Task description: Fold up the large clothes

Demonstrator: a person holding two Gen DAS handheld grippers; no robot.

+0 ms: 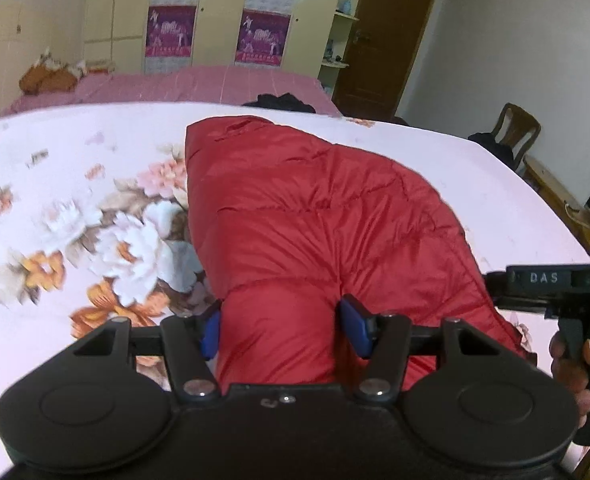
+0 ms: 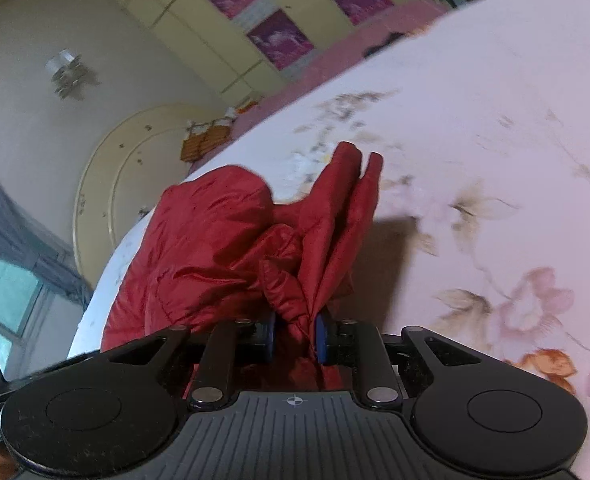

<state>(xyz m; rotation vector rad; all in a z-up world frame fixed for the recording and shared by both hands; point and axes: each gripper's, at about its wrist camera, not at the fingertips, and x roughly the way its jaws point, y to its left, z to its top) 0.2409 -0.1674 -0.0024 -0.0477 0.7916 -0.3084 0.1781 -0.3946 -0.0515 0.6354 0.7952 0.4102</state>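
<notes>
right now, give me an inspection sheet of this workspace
surface: floral bedsheet, pink, spread flat under the work.
job's things: red puffer jacket, lying bunched on the sheet, not yet folded flat.
clutter: dark garment at the far edge of the bed.
grippers: left gripper has a thick roll of jacket between its blue pads; right gripper is pinched on gathered jacket fabric.
cables: nothing seen.
surroundings: yellow wardrobe with purple panels, brown door, wooden chair.
</notes>
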